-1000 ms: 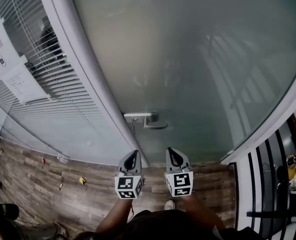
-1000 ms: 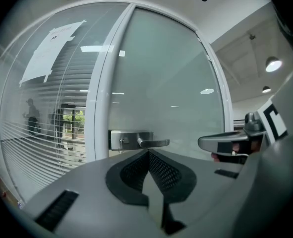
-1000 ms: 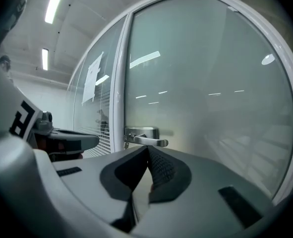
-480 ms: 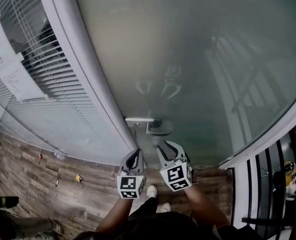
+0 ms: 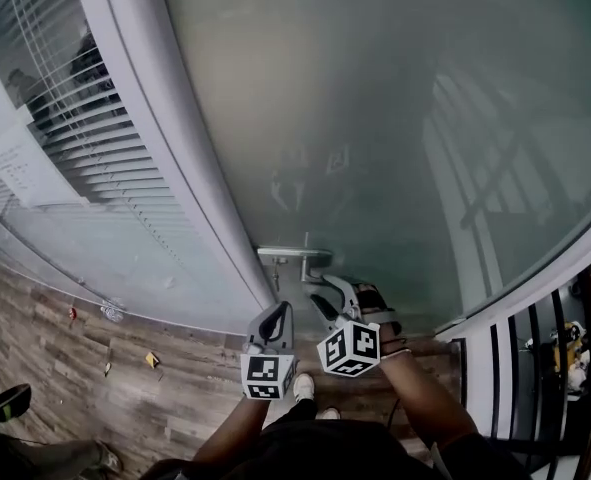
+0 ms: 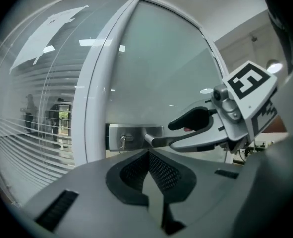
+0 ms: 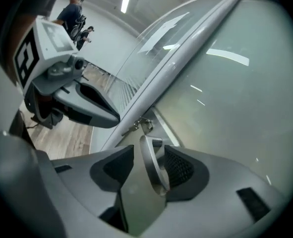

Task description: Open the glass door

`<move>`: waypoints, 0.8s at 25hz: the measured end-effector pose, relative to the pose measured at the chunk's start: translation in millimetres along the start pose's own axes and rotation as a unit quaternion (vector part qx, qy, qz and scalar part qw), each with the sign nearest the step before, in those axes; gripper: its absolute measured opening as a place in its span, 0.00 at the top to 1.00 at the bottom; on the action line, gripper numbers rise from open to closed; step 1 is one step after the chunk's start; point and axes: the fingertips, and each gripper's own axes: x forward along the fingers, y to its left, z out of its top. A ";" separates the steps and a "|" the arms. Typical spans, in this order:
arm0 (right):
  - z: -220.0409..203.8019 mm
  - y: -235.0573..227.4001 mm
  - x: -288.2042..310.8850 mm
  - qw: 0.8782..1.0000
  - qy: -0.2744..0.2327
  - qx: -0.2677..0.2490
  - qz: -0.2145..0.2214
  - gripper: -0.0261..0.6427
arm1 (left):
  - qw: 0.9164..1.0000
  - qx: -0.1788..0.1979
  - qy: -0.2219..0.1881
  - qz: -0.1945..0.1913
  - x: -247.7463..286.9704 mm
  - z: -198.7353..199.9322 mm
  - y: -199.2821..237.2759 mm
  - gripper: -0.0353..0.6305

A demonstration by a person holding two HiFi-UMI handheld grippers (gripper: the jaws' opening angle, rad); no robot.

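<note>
The frosted glass door fills the head view, with its metal lock plate and lever handle low in the middle. My right gripper is rolled on its side at the lever. Its jaws are opening, and in the right gripper view the lever stands between them, with a gap on the left side. My left gripper hangs shut and empty just below the plate. In the left gripper view the plate and a key show straight ahead.
A white door frame post runs down left of the door, with a blind-covered glass panel beyond it. Black railing bars stand at the right. Wood floor lies below, with small scraps on it.
My right gripper has rolled onto its side, moved forward to the lever and spread its jaws around it. The left gripper has edged forward toward the door.
</note>
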 end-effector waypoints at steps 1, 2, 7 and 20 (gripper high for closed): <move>-1.8 1.2 5.2 1.000 0.012 -0.022 0.007 0.69 | 1.000 0.001 -0.002 -0.002 1.3 -1.2 1.0 0.94; -3.0 1.6 10.5 0.999 0.023 -0.041 0.014 0.69 | 1.000 0.003 -0.005 -0.002 2.9 -2.7 3.5 0.94; -11.5 5.6 34.5 0.991 0.077 -0.088 0.064 0.69 | 1.000 0.000 -0.005 0.008 9.1 -5.5 26.1 0.94; -35.1 18.4 61.5 0.977 0.124 -0.119 0.125 0.80 | 1.000 0.010 0.014 -0.021 28.1 -24.0 14.7 0.94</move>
